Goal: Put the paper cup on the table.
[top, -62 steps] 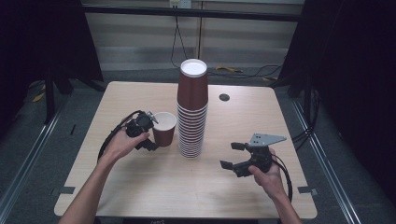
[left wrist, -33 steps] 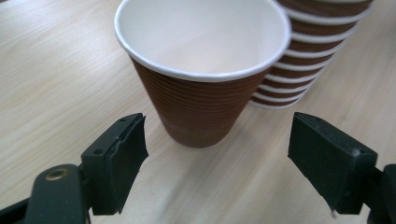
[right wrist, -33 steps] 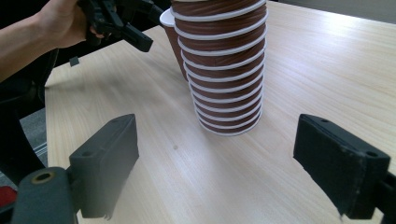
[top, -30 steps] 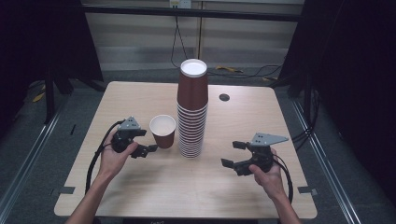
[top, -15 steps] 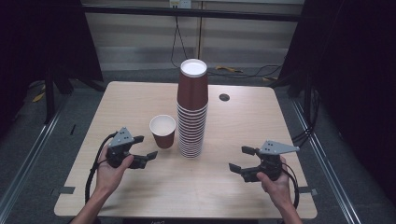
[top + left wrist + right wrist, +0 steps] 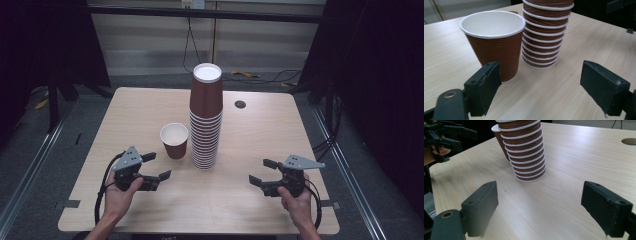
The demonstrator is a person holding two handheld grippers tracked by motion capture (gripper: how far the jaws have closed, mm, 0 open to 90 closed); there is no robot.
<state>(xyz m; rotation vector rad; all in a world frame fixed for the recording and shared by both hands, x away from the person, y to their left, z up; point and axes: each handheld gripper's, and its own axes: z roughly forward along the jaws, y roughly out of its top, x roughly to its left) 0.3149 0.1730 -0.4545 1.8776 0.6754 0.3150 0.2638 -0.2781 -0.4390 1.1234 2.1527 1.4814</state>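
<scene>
A single brown paper cup [image 6: 174,140] [image 6: 494,42] stands upright on the wooden table, just left of a tall stack of brown cups [image 6: 205,117] [image 6: 546,32] [image 6: 525,152]. My left gripper [image 6: 156,166] [image 6: 541,87] is held open near the front left, a short way before the single cup, with nothing between its jaws. My right gripper [image 6: 262,172] [image 6: 539,210] is open at the front right, pointing toward the stack and empty. In the right gripper view the single cup [image 6: 499,138] peeks out behind the stack, and the left gripper [image 6: 454,137] shows far off.
The wooden table [image 6: 150,110] has a round cable hole [image 6: 240,104] [image 6: 629,141] at the back right. Dark curtains and metal rails flank the table. Cables trail from both grippers along the front edge.
The left gripper let go of the single cup and drew back toward the front edge. The right gripper also pulled back a little toward the person. The cup stays beside the stack.
</scene>
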